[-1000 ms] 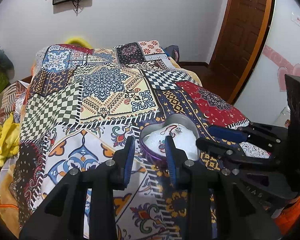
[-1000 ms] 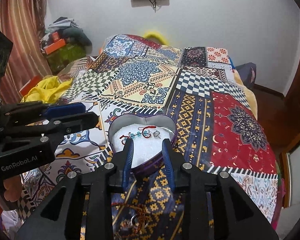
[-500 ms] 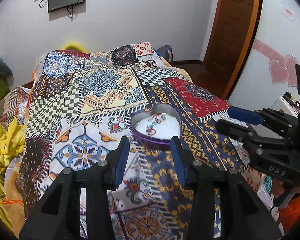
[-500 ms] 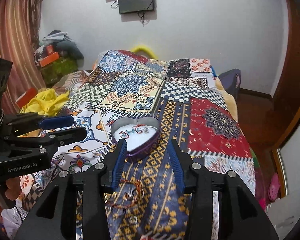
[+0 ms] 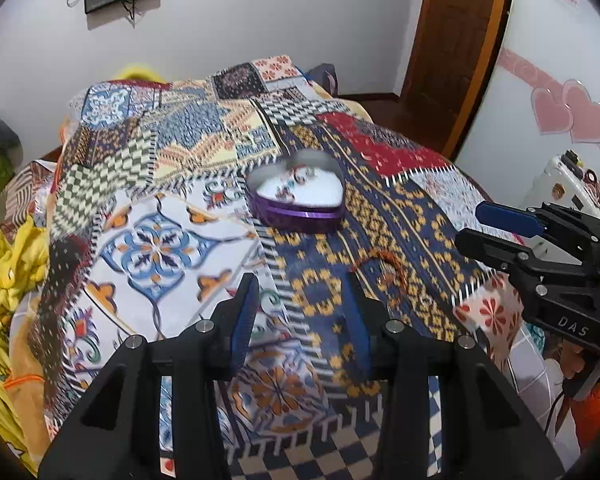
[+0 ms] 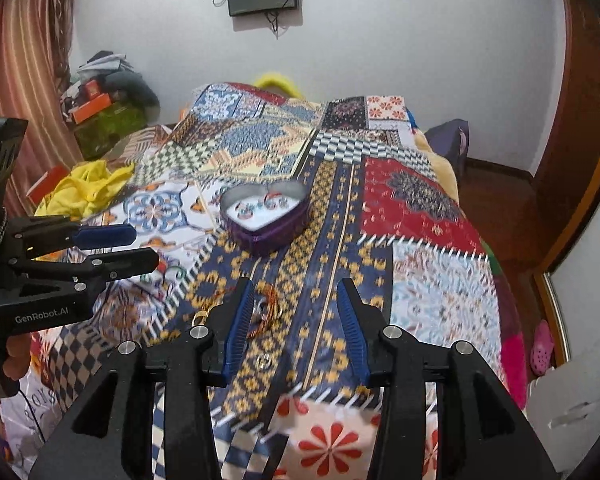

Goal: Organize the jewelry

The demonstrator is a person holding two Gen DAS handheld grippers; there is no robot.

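Jewelry's split between two spots right now: some beaded bits sit inside the purple heart-shaped tin [image 5: 298, 200] on its white lining, and a loose reddish cord bracelet [image 6: 266, 308] plus a couple of small rings [image 6: 264, 360] lie on the patchwork bedspread [image 5: 160, 248] closer to you. From your left gripper [image 5: 304, 312] the tin is at about 12 o'clock, well apart from the tips, and the cord bracelet lies at roughly 2 o'clock, near its right finger. Your right gripper [image 6: 296, 320] has the tin at about 11 o'clock, with the bracelet just beside its left finger and one small ring between the two fingers, lower down on the cloth. Both of your grippers are spread with nothing pinched, and their jaws have just been opening. It's all pretty motion-blurred, so I can't tell exactly what pieces are in the tin.
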